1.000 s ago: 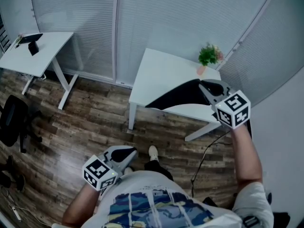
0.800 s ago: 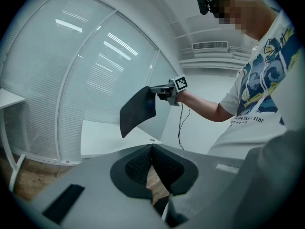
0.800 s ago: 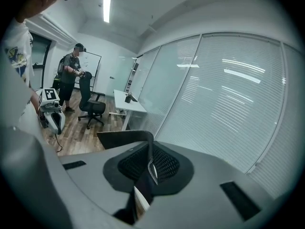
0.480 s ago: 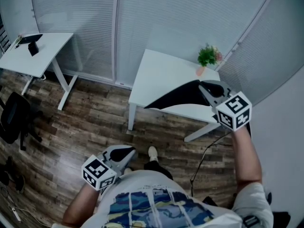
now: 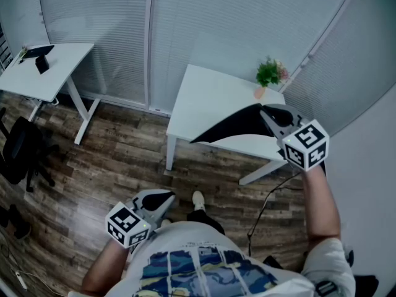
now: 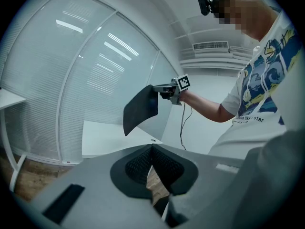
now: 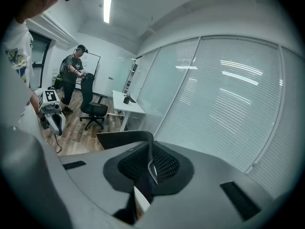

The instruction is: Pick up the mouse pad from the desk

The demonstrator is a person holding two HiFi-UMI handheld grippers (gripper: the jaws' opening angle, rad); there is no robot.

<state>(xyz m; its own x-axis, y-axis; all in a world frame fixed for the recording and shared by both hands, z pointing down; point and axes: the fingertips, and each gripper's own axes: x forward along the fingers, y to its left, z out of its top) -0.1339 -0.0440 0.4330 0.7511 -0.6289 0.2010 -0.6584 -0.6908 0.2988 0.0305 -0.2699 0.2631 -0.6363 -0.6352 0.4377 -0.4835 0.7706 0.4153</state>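
Between the pads of my right gripper [image 7: 150,162], the edge of the mouse pad [image 7: 121,140] is pinched at a narrow gap, so the pick-up looks essentially done. It hangs from the jaws as a dark drooping sheet over the white surface [image 5: 210,91] and appears lifted off it, though I cannot be sure its lowest corner is free. At most, carrying it clear remains. My right arm is stretched forward, gripper tipped slightly down. My left gripper [image 5: 166,198], jaws together and empty, hangs low by my waist above the wooden floor [image 5: 111,166].
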